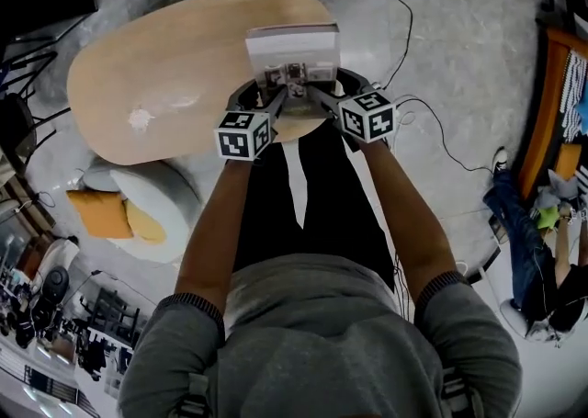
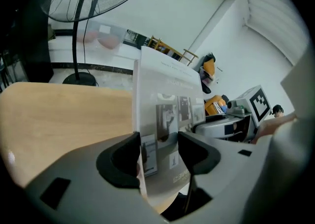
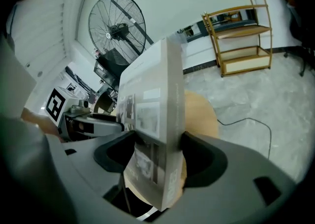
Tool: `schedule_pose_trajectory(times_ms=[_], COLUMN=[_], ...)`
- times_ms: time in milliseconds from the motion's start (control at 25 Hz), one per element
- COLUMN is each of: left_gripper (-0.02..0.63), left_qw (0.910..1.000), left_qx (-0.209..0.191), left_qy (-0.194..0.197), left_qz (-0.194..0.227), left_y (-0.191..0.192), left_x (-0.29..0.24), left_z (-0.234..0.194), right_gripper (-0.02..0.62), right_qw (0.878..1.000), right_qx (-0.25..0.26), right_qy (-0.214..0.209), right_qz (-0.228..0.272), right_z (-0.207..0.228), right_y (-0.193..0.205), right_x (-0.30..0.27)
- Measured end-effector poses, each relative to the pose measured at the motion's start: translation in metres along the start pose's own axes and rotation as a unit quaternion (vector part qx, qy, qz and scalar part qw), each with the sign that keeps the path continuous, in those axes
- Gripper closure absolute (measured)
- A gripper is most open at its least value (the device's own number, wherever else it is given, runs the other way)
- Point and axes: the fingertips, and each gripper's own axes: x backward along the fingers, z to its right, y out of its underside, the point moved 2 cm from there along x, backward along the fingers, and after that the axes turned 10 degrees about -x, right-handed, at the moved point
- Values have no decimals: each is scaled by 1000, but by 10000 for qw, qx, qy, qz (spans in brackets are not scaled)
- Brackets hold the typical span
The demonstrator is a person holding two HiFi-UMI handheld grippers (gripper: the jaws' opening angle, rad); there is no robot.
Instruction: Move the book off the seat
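A grey-white book [image 1: 292,50] stands tilted on edge above the near rim of the oval wooden table [image 1: 156,76]. Both grippers hold it, one from each side. My left gripper [image 1: 268,99] is shut on the book's lower part; in the left gripper view the book [image 2: 170,100] fills the gap between the dark pads of the left gripper [image 2: 158,151]. My right gripper [image 1: 322,97] grips the opposite side; in the right gripper view the book's spine [image 3: 170,100] sits clamped in the right gripper [image 3: 157,151]. The book's lower edge is hidden behind the jaws.
A dark round rim [image 1: 241,92] shows just under the grippers. A white round cushion with orange pieces [image 1: 147,209] lies left on the floor. A black cable [image 1: 404,30] runs past the table. A standing fan [image 3: 117,28] and a wooden shelf [image 3: 243,36] stand behind. A person [image 1: 542,260] sits at the right.
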Motion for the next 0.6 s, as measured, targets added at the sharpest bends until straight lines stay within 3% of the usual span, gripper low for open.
schedule_pose_trajectory(times_ms=[320,600], left_gripper=[337,334], left_qw=[9991,9982], left_qx=[294,431], left_qy=[26,34], left_qz=[-313,-425], left_y=[40,53], left_x=[-48,-78], left_z=[-22,-27], right_gripper=[270,264], right_qw=[9990,9971], right_qx=[-302,-593], right_qy=[192,367], right_qz=[-263,-302], right_z=[39,67], right_y=[18,22], right_x=[-40,-54])
